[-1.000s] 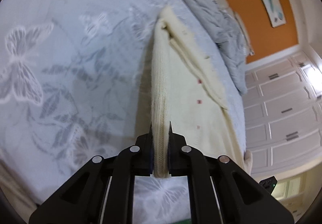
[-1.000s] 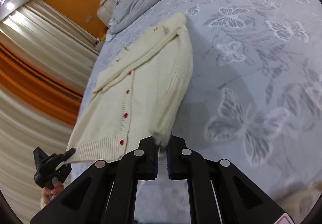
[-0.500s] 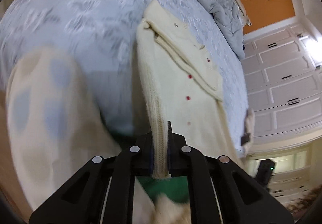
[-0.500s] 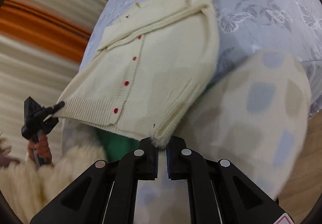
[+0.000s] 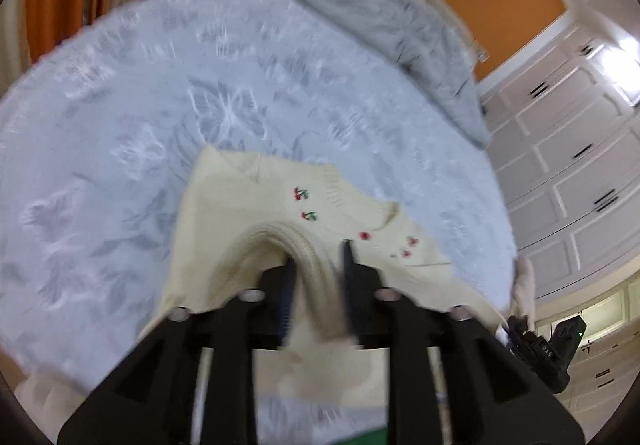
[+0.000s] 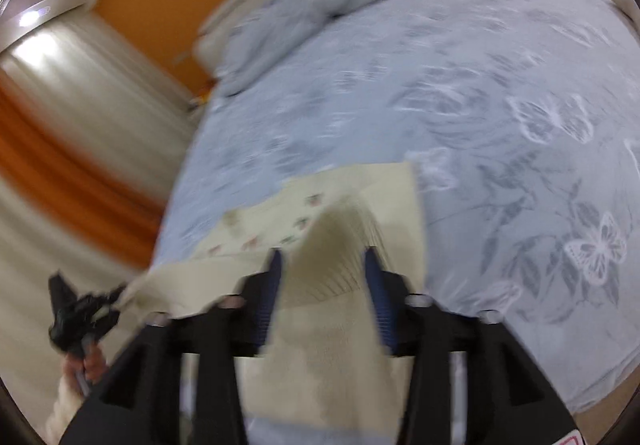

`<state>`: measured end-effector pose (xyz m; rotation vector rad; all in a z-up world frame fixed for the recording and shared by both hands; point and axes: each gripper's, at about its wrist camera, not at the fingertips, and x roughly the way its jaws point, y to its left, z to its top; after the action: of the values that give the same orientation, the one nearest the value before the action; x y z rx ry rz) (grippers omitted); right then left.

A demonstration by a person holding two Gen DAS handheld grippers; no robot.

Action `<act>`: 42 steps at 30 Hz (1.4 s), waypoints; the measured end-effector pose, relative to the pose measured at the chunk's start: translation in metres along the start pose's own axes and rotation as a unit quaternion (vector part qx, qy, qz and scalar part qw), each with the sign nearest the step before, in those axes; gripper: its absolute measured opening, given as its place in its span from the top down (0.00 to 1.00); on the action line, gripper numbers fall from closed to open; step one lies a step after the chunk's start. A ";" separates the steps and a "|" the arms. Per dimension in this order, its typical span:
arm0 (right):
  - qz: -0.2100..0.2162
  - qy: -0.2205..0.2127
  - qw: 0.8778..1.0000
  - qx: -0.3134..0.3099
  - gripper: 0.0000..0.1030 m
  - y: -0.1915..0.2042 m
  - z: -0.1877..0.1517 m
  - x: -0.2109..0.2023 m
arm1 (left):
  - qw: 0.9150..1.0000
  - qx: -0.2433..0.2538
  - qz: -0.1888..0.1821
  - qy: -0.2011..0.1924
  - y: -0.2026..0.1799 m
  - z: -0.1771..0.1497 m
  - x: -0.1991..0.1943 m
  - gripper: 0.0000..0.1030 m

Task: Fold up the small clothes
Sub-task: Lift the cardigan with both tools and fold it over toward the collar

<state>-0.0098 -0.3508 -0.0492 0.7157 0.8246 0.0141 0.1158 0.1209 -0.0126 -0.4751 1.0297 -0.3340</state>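
Note:
A small cream knit cardigan [image 5: 248, 205] with red buttons and cherry embroidery lies on the blue-grey butterfly bedspread [image 5: 120, 117], its lower part folded up over the upper part. My left gripper [image 5: 318, 269] has its jaws apart around the ribbed hem fold. The cardigan also shows in the right wrist view [image 6: 384, 189]. My right gripper [image 6: 322, 265] is open wide with the ribbed hem lying loose between its fingers. Both views are blurred by motion.
A rumpled grey duvet [image 5: 392, 25] lies at the bed's head by the orange wall. White wardrobe doors [image 5: 568, 149] stand to the right. Orange and cream curtains [image 6: 72, 149] hang on the other side. The other gripper [image 6: 76, 309] shows at the left.
Both grippers carried the hem forward over the cardigan, folding it in half, and their jaws have opened. The cameras now look down the bed instead of over its edge.

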 end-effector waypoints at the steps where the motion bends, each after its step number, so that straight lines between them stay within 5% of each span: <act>1: -0.005 -0.005 1.000 0.005 0.54 -0.003 0.001 0.004 | 1.000 -0.009 0.022 0.000 0.006 0.002 0.013 0.62; 3: -0.014 -0.017 1.000 0.003 0.44 -0.005 -0.002 0.002 | 0.999 -0.004 0.052 -0.009 0.014 0.003 0.022 0.59; 5: -0.031 -0.031 0.999 -0.020 0.26 -0.003 -0.009 -0.003 | 0.998 0.007 0.051 -0.027 0.021 -0.001 0.013 0.35; 6: -0.042 -0.031 0.998 -0.037 0.21 -0.006 -0.012 -0.001 | 0.998 0.011 0.053 -0.041 0.024 -0.002 0.006 0.13; 9: -0.069 -0.002 0.996 -0.063 0.21 -0.013 -0.014 0.021 | 0.997 0.032 0.055 -0.050 0.033 0.002 0.010 0.09; 13: -0.086 0.039 0.995 -0.045 0.21 -0.021 -0.015 0.060 | 0.998 0.027 0.062 0.003 0.044 0.009 0.053 0.10; 15: -0.092 0.057 0.993 -0.043 0.25 -0.023 -0.017 0.074 | 0.998 0.018 0.054 0.031 0.048 0.006 0.074 0.19; 16: -0.084 0.068 0.993 -0.049 0.43 -0.022 -0.021 0.080 | 0.998 0.018 0.052 0.044 0.048 0.004 0.083 0.27; 17: -0.090 0.074 0.991 -0.062 0.54 -0.018 -0.024 0.083 | 0.997 0.019 0.054 0.056 0.048 0.001 0.090 0.47; 18: -0.101 0.075 0.989 -0.077 0.85 -0.013 -0.027 0.082 | 0.995 0.026 0.069 0.069 0.047 -0.004 0.096 0.70; 19: -0.093 0.075 0.989 -0.084 0.87 -0.008 -0.030 0.077 | 0.995 0.032 0.072 0.069 0.046 -0.007 0.095 0.88; 24: -0.037 0.006 0.995 -0.095 0.88 0.024 -0.021 0.023 | 0.998 0.048 0.025 0.016 0.029 -0.009 0.045 0.94; 29: -0.023 -0.048 0.991 -0.127 0.89 0.058 0.032 0.007 | 0.997 0.065 0.005 -0.047 -0.001 0.036 0.010 0.94; 32: -0.066 -0.026 0.991 -0.115 0.89 0.036 0.058 0.051 | 0.997 0.057 0.037 -0.045 0.004 0.058 0.035 0.93; 37: -0.117 0.071 0.989 -0.059 0.88 -0.026 0.048 0.148 | 0.991 0.036 0.122 0.032 0.045 0.049 0.133 0.93; 42: -0.122 0.039 0.991 -0.034 0.75 -0.018 0.048 0.123 | 0.989 0.044 0.137 0.024 0.048 0.039 0.136 0.86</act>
<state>0.1026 -0.3585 -0.1194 0.5494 0.9768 -0.1492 0.2172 0.1049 -0.1207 -0.2419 1.1068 -0.1458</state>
